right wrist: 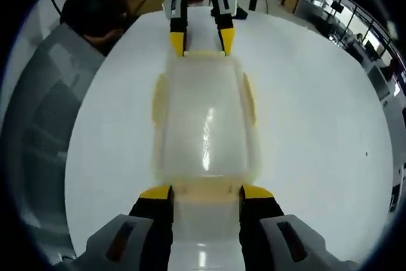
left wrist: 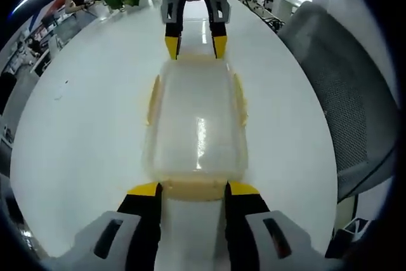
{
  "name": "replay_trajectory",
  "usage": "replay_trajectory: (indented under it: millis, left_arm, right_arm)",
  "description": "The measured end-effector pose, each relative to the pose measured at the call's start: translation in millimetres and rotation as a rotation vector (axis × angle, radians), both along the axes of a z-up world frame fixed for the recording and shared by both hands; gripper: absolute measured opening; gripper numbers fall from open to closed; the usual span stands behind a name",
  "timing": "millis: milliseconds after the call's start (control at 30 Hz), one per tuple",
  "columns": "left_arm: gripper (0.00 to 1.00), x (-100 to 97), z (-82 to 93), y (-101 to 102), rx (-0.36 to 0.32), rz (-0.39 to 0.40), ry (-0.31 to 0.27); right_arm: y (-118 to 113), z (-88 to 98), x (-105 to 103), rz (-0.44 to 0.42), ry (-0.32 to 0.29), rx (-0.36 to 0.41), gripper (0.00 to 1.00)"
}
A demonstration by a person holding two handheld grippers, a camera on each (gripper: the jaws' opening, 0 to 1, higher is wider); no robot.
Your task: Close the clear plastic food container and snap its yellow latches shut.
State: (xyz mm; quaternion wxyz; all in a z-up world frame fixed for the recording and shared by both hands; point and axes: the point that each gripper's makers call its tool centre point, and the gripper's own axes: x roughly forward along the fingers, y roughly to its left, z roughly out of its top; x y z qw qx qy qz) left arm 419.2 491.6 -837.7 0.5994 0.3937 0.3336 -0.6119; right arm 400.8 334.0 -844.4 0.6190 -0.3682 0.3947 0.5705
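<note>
Gripper pair, left (left wrist: 192,190) and right (right wrist: 206,193), jaws spread wide at opposite ends of container (left wrist: 196,125): uneven pushes could skid it across counter (left wrist: 82,125), latches (left wrist: 153,99) unsnapped.

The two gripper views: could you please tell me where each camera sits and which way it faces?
Left gripper view: rides the left gripper, looking along its jaws over the container to the right gripper opposite.
Right gripper view: rides the right gripper, looking back over the container at the left gripper.
Shared: container, white table, both grippers at opposite ends.
</note>
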Motion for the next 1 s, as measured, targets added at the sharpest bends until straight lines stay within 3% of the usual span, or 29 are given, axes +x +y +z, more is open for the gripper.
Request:
replay_trajectory:
  millis: [300,533,667,1000]
  left_arm:
    - [0.39,-0.5,-1.2,-0.4,0.012,-0.021,0.005]
    - [0.40,-0.5,-5.0,-3.6,0.145,-0.020,0.025]
    - [0.40,-0.5,-4.6,-1.7,0.146,-0.013,0.028]
    - [0.40,-1.3,-5.0,-1.2,0.116,-0.014,0.031]
  right_arm:
    - [0.2,-0.6,1.5,0.039,0.003,-0.038,0.41]
    - [-0.5,-2.1,4.4,0.053,0.015,-0.097,0.44]
    - [-2.0,-2.5,6.5,0.058,0.015,-0.110,0.39]
    - [-2.2,-3.2,5.9,0.060,0.020,-0.113,0.40]
